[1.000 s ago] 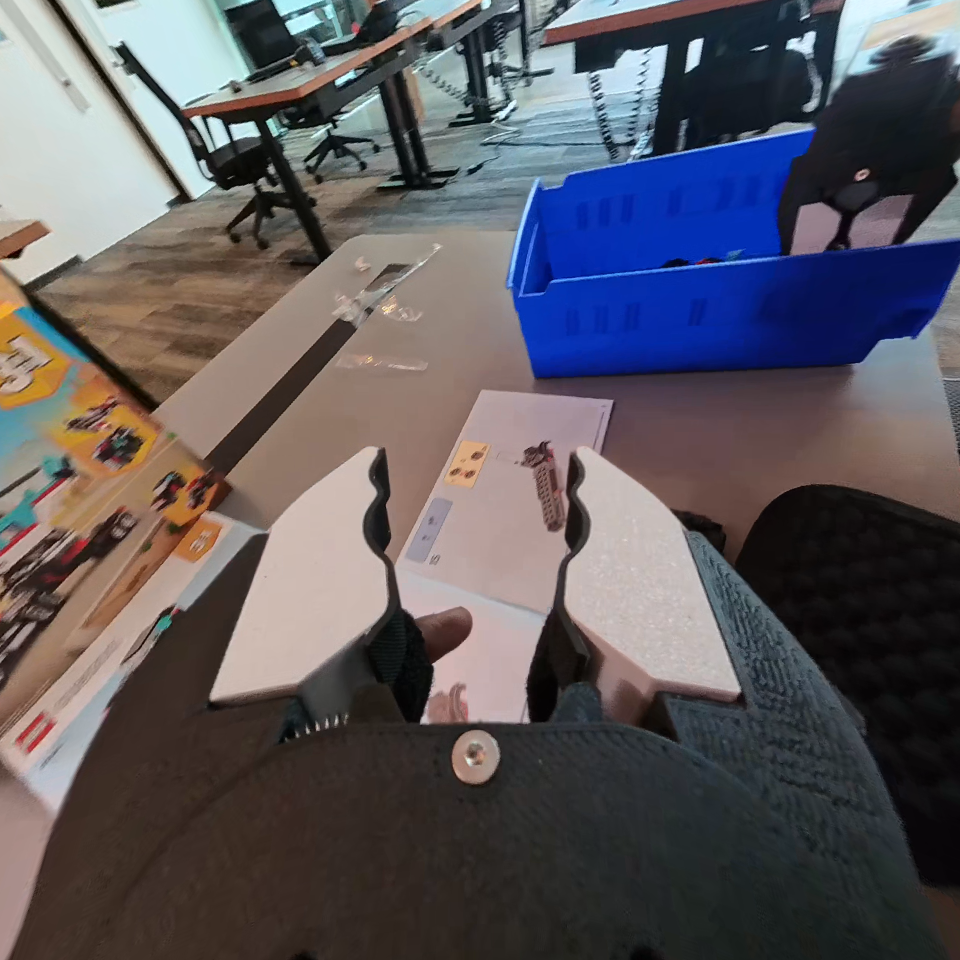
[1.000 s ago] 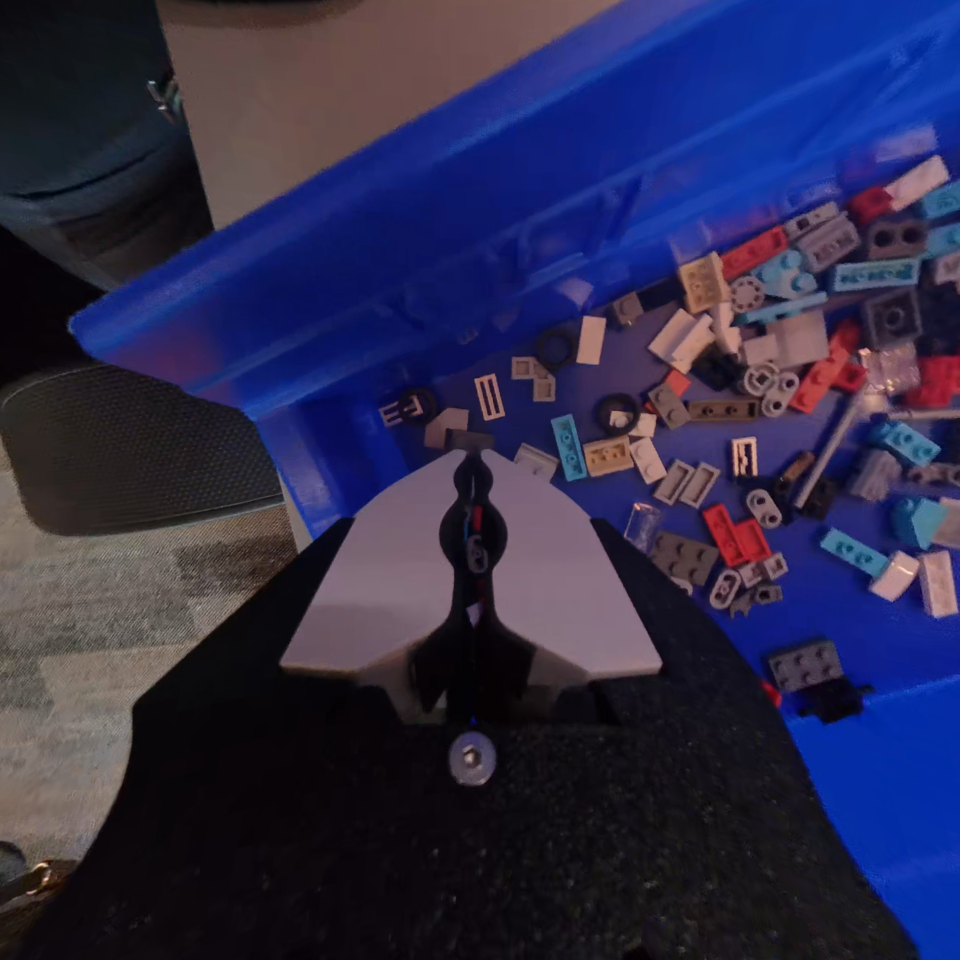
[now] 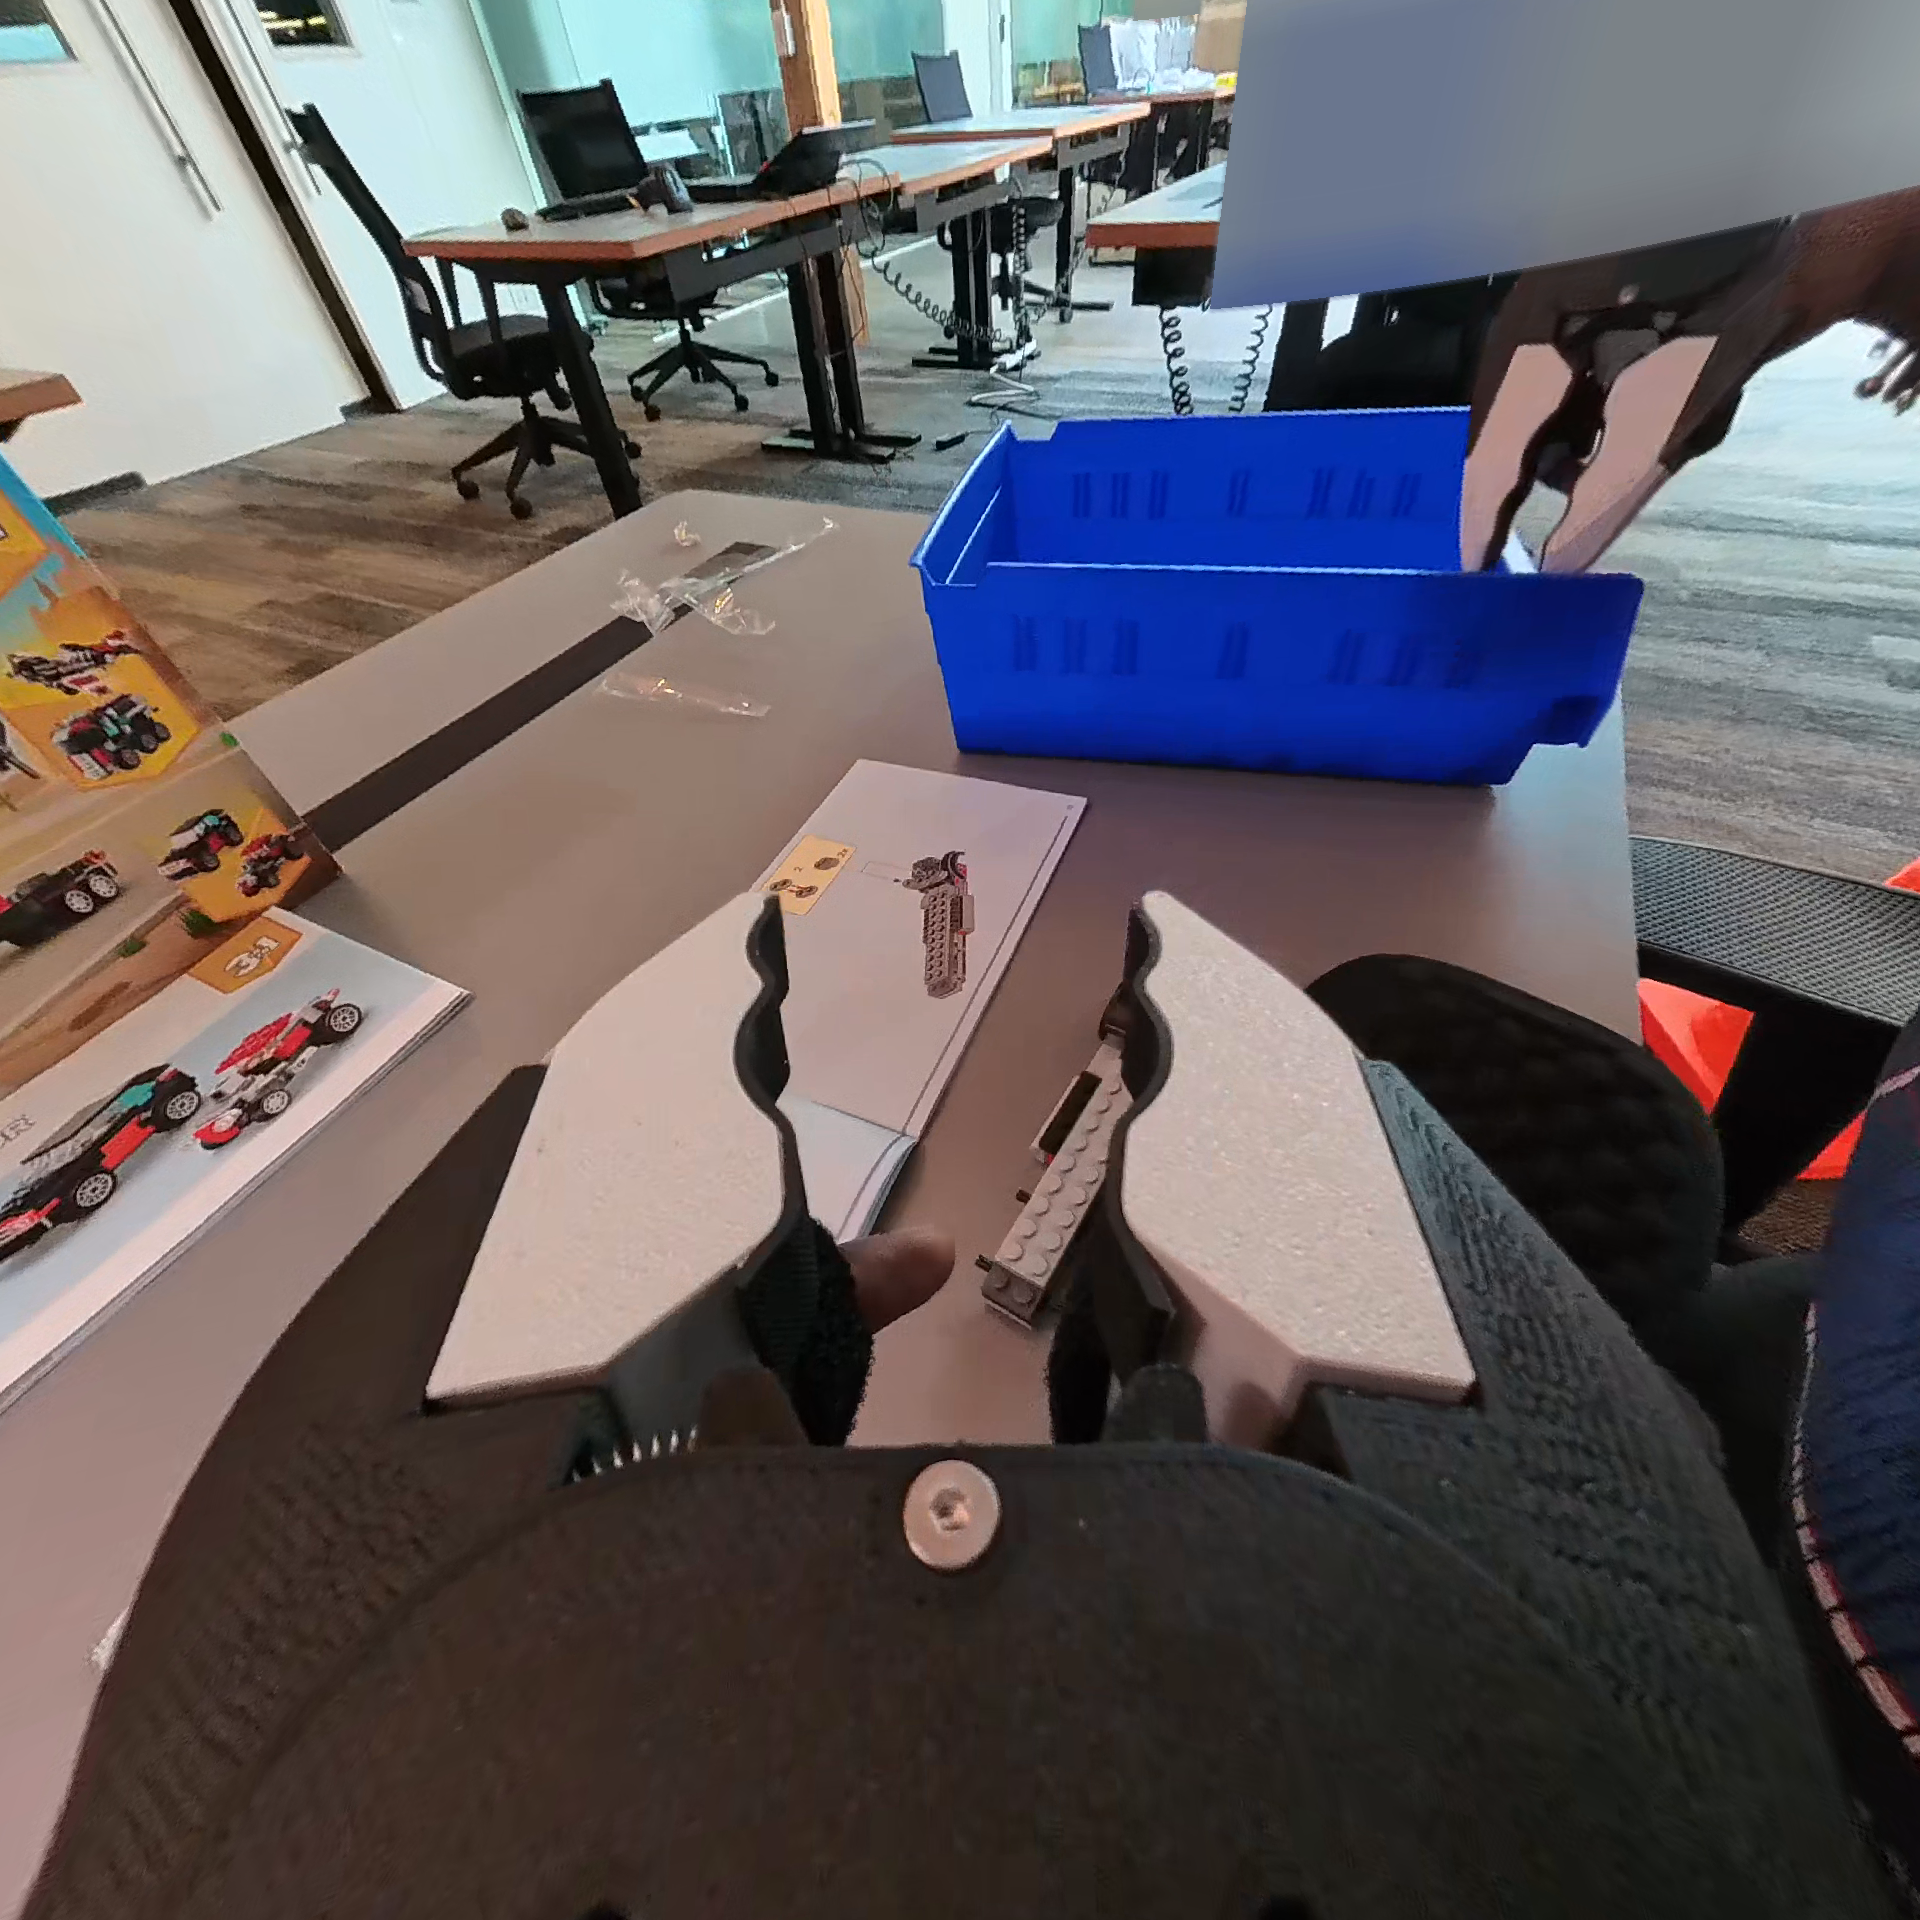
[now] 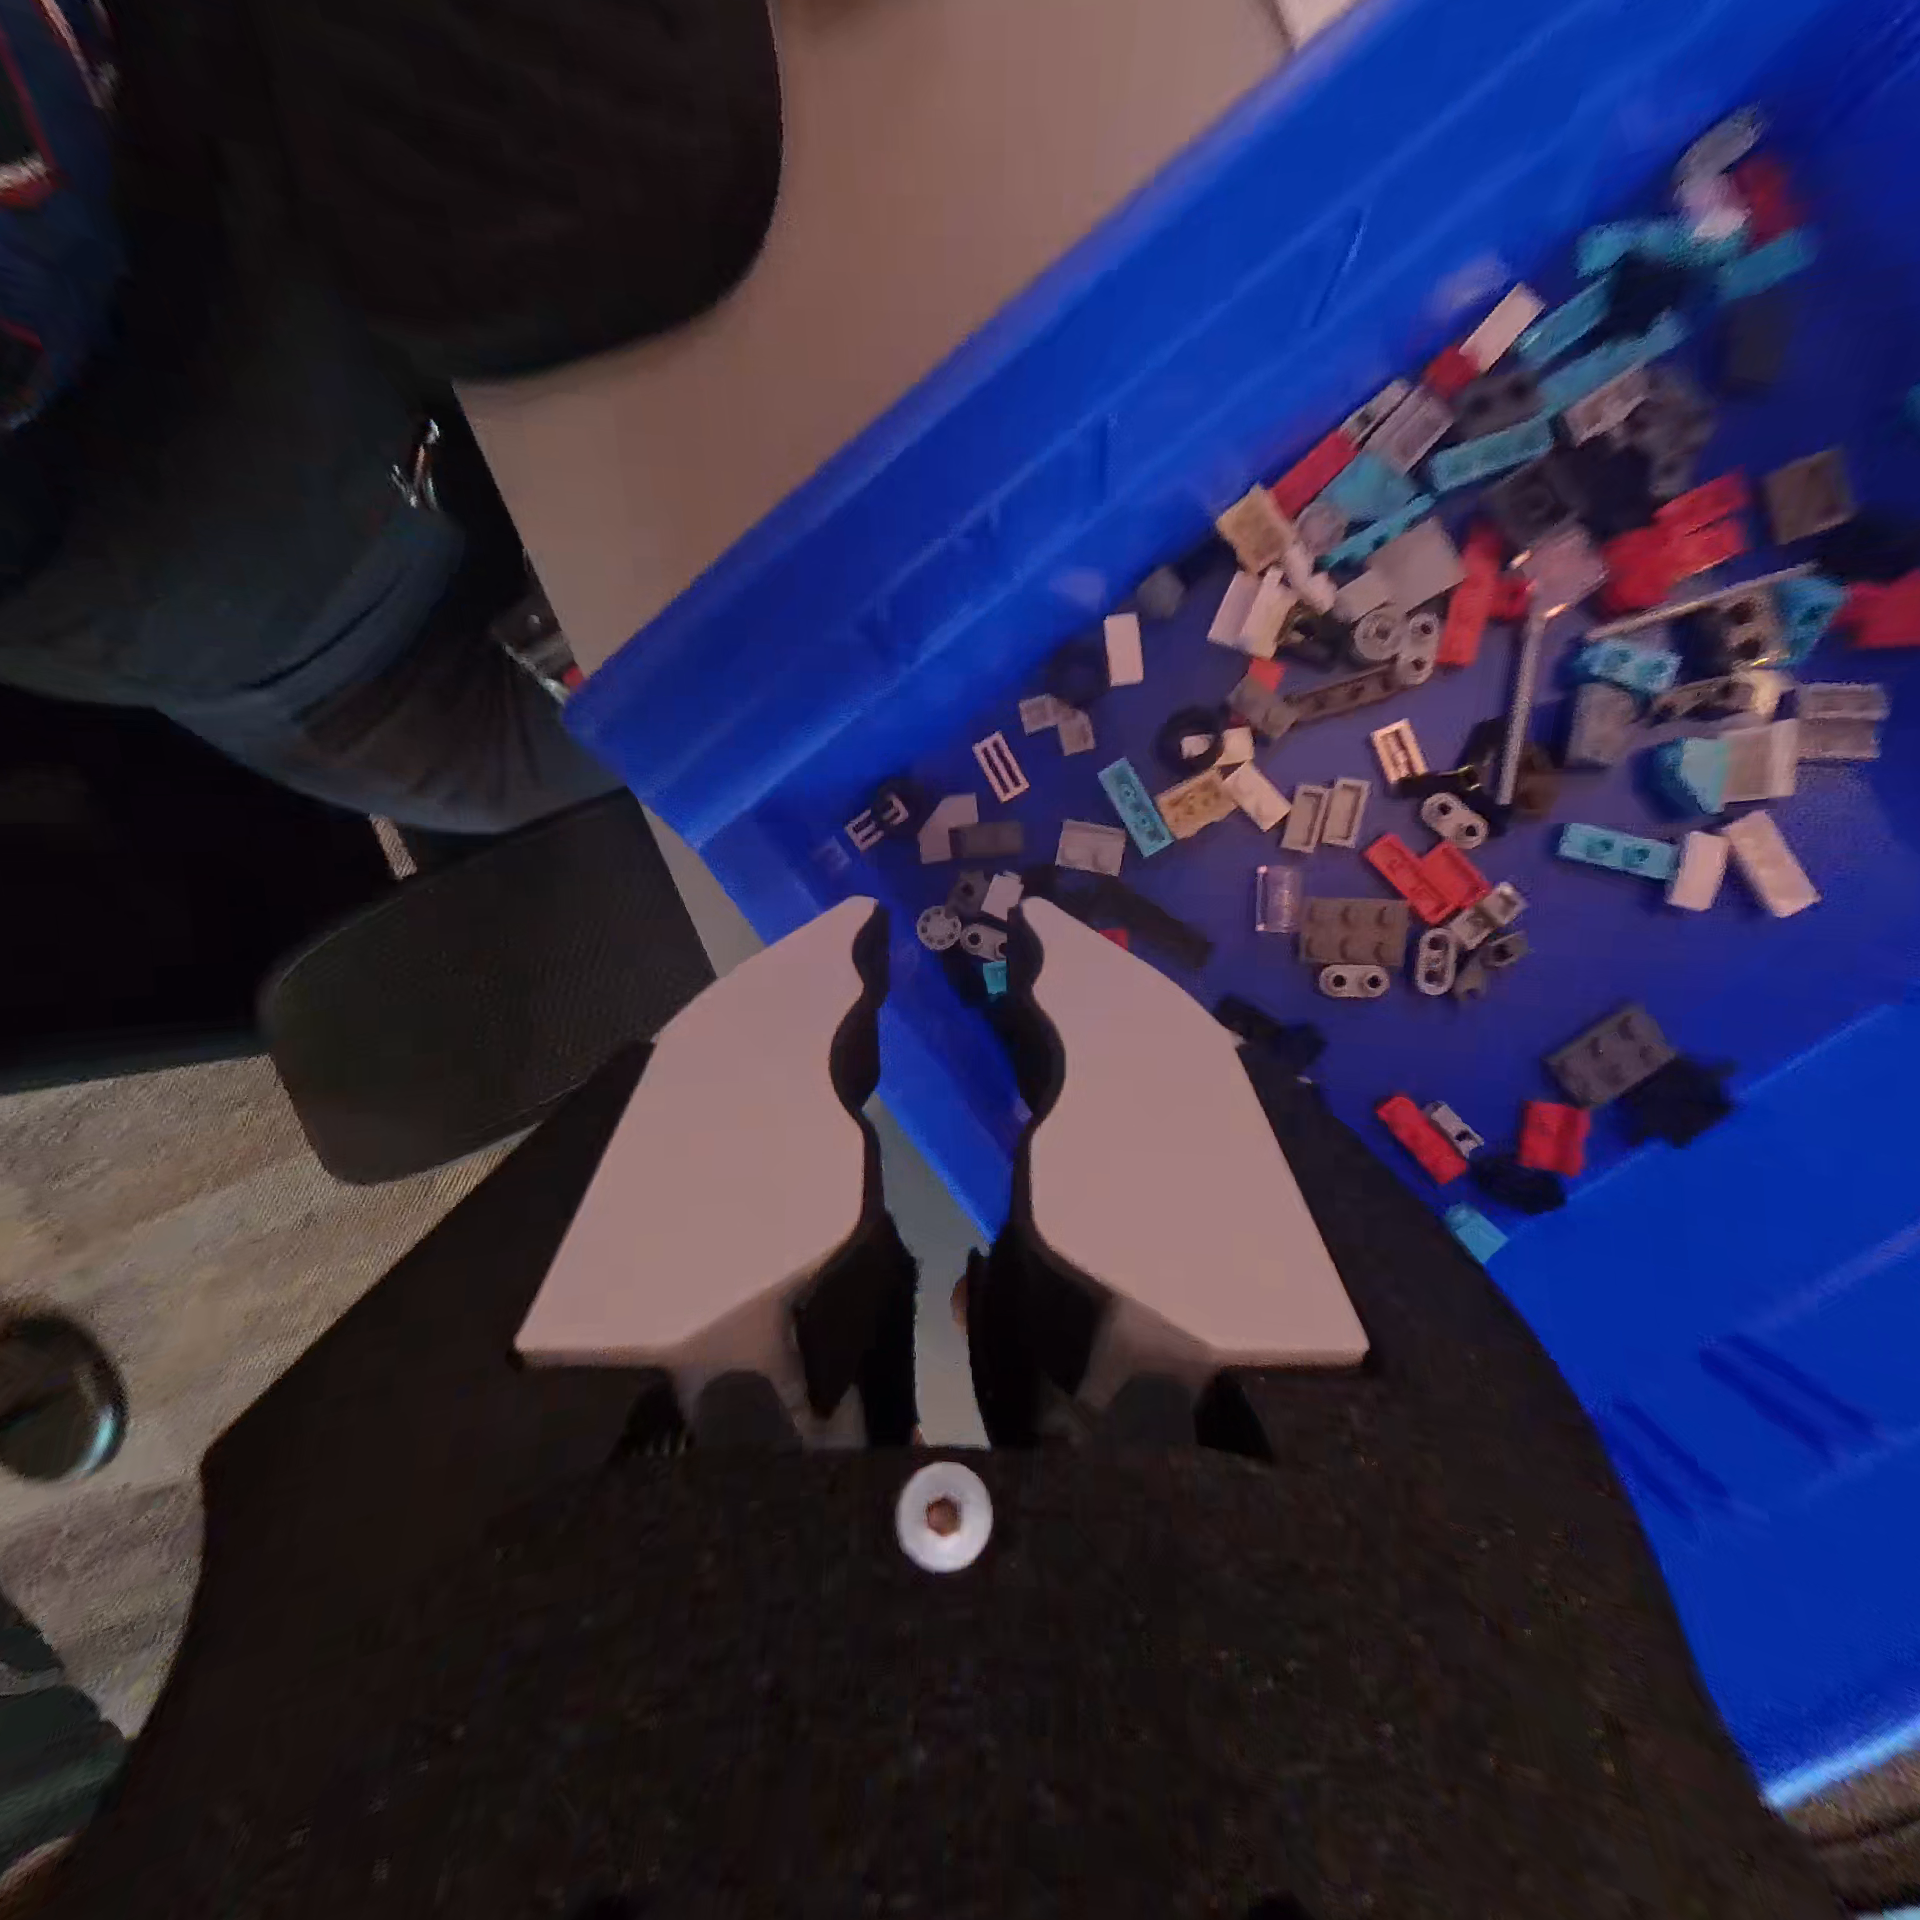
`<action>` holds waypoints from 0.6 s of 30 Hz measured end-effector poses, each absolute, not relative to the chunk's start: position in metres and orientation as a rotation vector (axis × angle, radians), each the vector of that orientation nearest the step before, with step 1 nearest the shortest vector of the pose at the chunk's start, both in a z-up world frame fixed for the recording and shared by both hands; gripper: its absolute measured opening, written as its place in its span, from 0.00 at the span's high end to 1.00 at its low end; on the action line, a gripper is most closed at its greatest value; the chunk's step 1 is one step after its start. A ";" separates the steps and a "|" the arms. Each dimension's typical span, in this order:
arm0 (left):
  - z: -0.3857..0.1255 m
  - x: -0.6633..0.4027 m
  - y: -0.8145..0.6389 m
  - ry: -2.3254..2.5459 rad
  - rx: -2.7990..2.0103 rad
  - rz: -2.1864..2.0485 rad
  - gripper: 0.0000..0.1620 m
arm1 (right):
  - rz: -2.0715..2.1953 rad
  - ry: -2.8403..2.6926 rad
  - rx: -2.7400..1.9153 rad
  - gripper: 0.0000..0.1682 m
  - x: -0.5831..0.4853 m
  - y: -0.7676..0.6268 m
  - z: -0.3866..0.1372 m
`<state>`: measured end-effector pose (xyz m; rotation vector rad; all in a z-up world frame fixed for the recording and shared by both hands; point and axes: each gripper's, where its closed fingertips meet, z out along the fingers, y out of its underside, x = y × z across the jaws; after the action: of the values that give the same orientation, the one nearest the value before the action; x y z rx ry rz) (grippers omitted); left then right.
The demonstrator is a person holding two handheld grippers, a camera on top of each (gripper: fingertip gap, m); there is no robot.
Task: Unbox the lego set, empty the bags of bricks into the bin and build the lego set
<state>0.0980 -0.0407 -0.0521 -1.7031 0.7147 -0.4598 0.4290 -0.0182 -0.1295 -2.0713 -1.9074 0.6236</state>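
My left gripper (image 3: 951, 920) is open and empty above the grey table (image 3: 540, 862). A long grey brick assembly (image 3: 1060, 1184) lies on the table beside its right finger. An open instruction booklet (image 3: 914, 945) lies just ahead. My right gripper (image 4: 948, 920) is open and empty over the near corner of the blue bin (image 4: 935, 499), which holds several loose bricks (image 4: 1444, 727). In the left wrist view the right gripper (image 3: 1538, 499) reaches down into the blue bin (image 3: 1247, 665) at its right end.
The set's box (image 3: 94, 790) and a second booklet (image 3: 208, 1081) lie at the left. Empty clear bags (image 3: 696, 603) lie at the table's far side. A black chair (image 3: 1766, 914) stands at the right edge. Office desks and chairs stand behind. My right fingertips sit around 35 centimetres from my left ones.
My right gripper has opened and pulled back to the bin's corner. My left gripper has opened wider and the grey assembly now shows beside its right finger.
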 end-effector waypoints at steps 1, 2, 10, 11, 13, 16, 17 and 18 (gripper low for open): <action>-0.053 0.100 -0.038 0.715 -1.709 -0.457 0.61 | 0.615 -1.934 -2.093 0.87 0.428 -0.019 -0.136; -0.053 0.102 -0.035 0.716 -1.715 -0.456 0.61 | 0.611 -1.951 -2.109 0.89 0.427 -0.019 -0.142; -0.056 0.114 -0.013 0.766 -1.751 -0.406 0.61 | 0.629 -1.989 -2.317 0.94 0.421 -0.028 -0.177; -0.057 0.115 -0.010 0.768 -1.757 -0.405 0.61 | 0.602 -1.998 -2.338 0.94 0.423 -0.027 -0.179; -0.060 0.116 -0.005 0.773 -1.768 -0.402 0.61 | 0.581 -2.007 -2.372 0.95 0.423 -0.027 -0.183; -0.061 0.119 0.000 0.782 -1.772 -0.403 0.61 | 0.537 -1.999 -2.392 0.92 0.424 -0.024 -0.183; -0.062 0.120 0.001 0.784 -1.772 -0.405 0.61 | 0.496 -2.003 -2.393 0.93 0.427 -0.021 -0.184; -0.062 0.120 0.002 0.786 -1.772 -0.406 0.61 | 0.495 -2.005 -2.390 0.93 0.427 -0.020 -0.184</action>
<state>0.1202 0.0018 -0.0622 -1.7725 0.7864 -0.4065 0.4274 -0.0202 -0.1841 -2.3899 -2.0055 0.4945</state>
